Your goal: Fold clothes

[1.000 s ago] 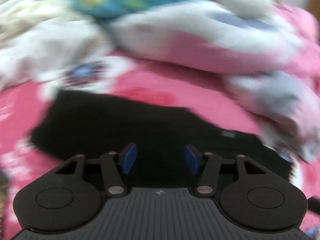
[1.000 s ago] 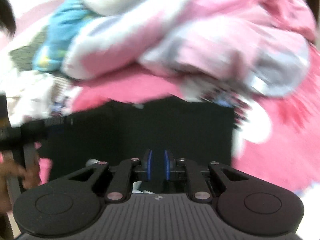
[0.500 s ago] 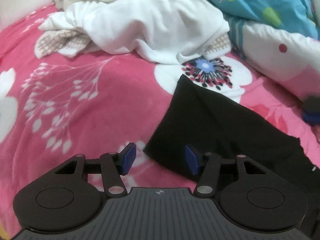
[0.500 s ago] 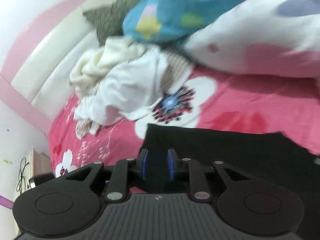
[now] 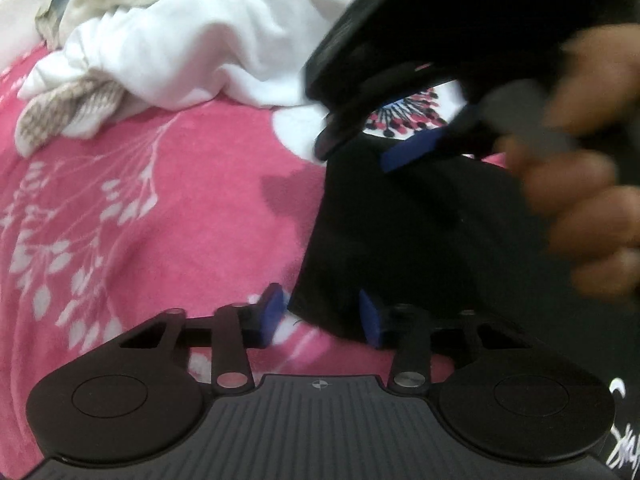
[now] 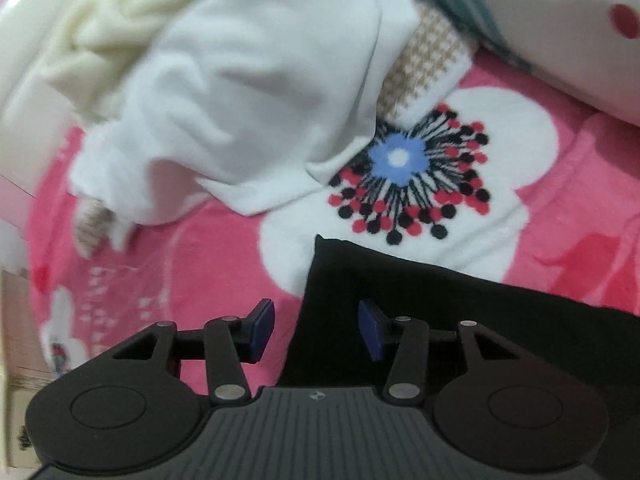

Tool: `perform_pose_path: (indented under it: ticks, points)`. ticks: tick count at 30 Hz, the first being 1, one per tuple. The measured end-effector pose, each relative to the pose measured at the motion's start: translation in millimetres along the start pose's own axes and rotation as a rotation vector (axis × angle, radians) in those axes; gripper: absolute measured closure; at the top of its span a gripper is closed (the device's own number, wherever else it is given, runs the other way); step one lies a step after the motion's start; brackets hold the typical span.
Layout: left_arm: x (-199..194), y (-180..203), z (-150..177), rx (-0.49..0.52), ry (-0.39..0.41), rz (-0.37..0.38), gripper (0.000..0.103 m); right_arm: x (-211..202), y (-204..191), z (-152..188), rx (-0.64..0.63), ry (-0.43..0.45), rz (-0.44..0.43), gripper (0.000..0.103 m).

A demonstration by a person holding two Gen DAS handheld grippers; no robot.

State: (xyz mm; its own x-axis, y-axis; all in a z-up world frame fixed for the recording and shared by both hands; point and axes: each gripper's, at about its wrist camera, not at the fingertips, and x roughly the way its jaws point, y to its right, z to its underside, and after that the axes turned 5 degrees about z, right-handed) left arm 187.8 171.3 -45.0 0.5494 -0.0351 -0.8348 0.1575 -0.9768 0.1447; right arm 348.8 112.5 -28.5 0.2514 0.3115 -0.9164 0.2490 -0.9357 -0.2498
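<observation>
A black garment (image 5: 400, 232) lies flat on the pink flowered blanket (image 5: 160, 220). My left gripper (image 5: 320, 316) straddles its near left corner. The jaws are closing, and the left pad still stands a little off the cloth. My right gripper (image 6: 316, 330) hovers over the far left corner of the same black garment (image 6: 440, 300). Its jaws are opening, and the cloth's edge runs between the pads, unpinched. In the left wrist view the right gripper (image 5: 360, 148) shows blurred at the upper right, held by a person's hand (image 5: 580, 200).
A crumpled white garment (image 6: 240, 100) and a cream one (image 6: 120, 20) are piled beyond the black cloth. A beige checked cloth (image 6: 424, 68) pokes out beneath them. A white dotted pillow (image 6: 560, 40) lies at the far right. The pink blanket (image 6: 200, 240) spreads to the left.
My right gripper swept left to the garment's far left corner and its jaws opened. The left gripper's jaws narrowed around the near corner. The right gripper and hand came into the left view.
</observation>
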Motion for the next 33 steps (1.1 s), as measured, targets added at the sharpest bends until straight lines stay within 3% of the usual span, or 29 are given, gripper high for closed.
perform_pose_path:
  ticks: [5, 8, 10, 17, 21, 27, 33]
  points:
    - [-5, 8, 3, 0.047, 0.015, 0.012, 0.097, 24, -13, 0, -0.057, -0.015, 0.093, 0.062]
    - [-16, 11, 4, 0.049, 0.039, 0.029, 0.099, 20, -15, 3, -0.081, -0.003, 0.13, 0.09]
    - [-27, 13, 4, 0.053, 0.063, 0.04, 0.099, 11, -5, 3, -0.048, 0.008, 0.104, 0.098]
    - [-75, 42, 2, 0.134, 0.163, 0.12, 0.099, -54, 39, 15, 0.075, 0.118, -0.039, 0.098]
    - [-93, 68, 7, 0.206, 0.179, 0.177, 0.099, -96, 64, 23, 0.097, 0.186, -0.066, 0.098]
    - [-85, 110, 21, 0.337, 0.151, 0.252, 0.099, -132, 102, 48, 0.069, 0.23, 0.031, 0.098]
    - [-59, 130, 43, 0.462, 0.115, 0.257, 0.099, -123, 130, 74, 0.076, 0.212, 0.123, 0.098]
